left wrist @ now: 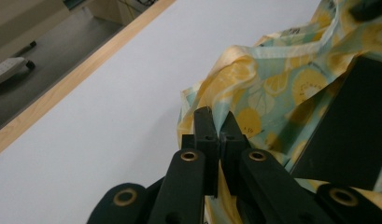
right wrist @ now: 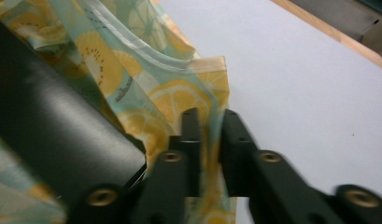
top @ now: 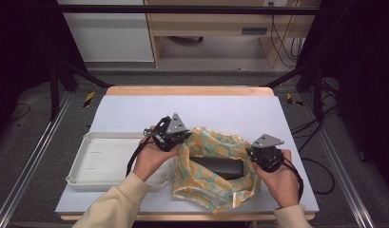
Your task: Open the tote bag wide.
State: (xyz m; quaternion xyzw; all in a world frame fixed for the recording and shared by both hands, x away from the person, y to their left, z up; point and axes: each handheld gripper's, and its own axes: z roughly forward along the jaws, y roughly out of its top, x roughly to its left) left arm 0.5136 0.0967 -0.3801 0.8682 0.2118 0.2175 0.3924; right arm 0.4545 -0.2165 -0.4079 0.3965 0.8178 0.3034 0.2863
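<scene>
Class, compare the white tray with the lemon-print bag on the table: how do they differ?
The white tray is rigid, plain and lies flat, untouched; the lemon-print bag is soft, patterned and crumpled. The tray holds nothing; the bag holds a black box. The left gripper and right gripper pinch the bag's edges. Both rest on the table.

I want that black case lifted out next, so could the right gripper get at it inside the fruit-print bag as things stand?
Probably not yet: the right gripper is shut on the bag rim, though the black case lies uncovered in the open mouth.
</scene>
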